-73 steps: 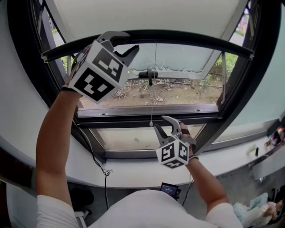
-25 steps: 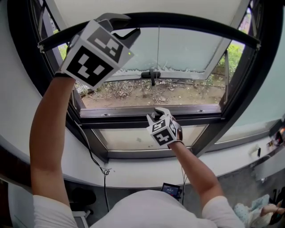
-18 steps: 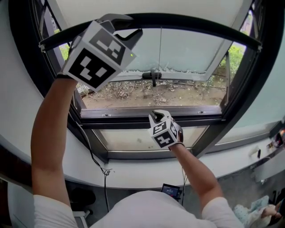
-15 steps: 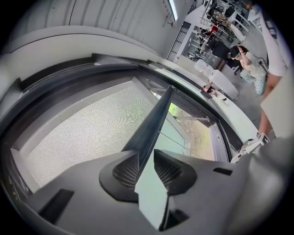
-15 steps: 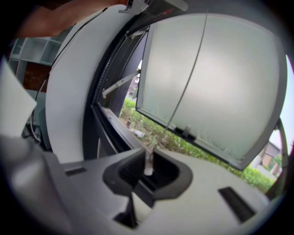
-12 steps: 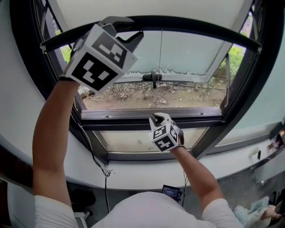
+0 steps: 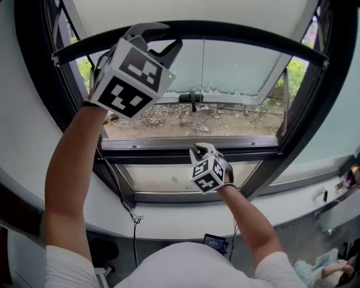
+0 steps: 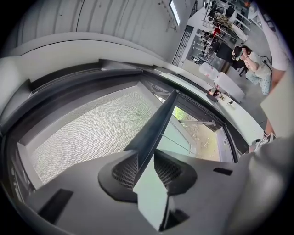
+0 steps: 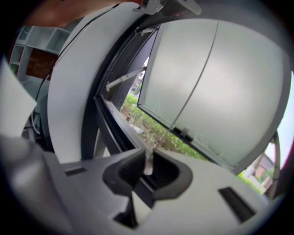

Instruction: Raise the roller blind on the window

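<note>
Clamping the bottom bar (image 7: pixel 253 31) of the roller blind (image 7: pixel 185 10), the left claw (image 7: pixel 163 38) steadies it for lifting. The right claw (image 7: pixel 202 149) has just been closing, now pinching the toggle (image 9: pixel 148 165) of the pull cord (image 7: pixel 202 73), ready to tug

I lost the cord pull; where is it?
Low centre in the right gripper view: the cord pull is pinched in the right gripper's jaws, which have just been closing, below the tilted pane.

Blind (image 7: pixel 185 11) runs off the top edge, its roll unseen — cord pull (image 9: pixel 148 161) just a pale blur, small screen (image 7: pixel 214 241) below unreadable
</note>
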Available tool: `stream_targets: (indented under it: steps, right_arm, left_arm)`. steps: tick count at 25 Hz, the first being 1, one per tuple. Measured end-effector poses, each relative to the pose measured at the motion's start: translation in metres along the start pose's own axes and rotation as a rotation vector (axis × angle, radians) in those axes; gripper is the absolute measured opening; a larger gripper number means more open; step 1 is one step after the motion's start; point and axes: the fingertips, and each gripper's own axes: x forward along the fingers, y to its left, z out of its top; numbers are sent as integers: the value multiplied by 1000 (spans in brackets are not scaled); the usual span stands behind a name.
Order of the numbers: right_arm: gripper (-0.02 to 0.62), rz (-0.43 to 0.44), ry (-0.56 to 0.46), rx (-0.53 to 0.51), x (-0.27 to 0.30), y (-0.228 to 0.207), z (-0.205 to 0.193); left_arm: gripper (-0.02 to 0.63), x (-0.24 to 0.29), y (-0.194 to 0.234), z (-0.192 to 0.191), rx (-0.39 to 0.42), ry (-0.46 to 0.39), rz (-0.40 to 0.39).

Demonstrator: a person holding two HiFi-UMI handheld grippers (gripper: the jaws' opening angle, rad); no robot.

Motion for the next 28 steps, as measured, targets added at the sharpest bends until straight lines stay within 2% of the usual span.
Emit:
stream_targets:
  steps: [4, 9, 20, 28]
  right_arm:
    - [61, -17, 5, -33, -2, 0, 0]
    - [61, -28, 11, -61, -3, 2, -1]
    - [61, -46, 11, -66, -11, 1, -6]
    - [61, -52, 6, -51, -18, 2, -7]
  left_arm:
    - [115, -1, 2, 2, -42, -16, -1]
    - [116, -6, 5, 11, -109, -76, 13]
    - [115, -26, -6, 21, -205, -149, 18]
    - [115, -49, -29, 13, -375, -213, -8]
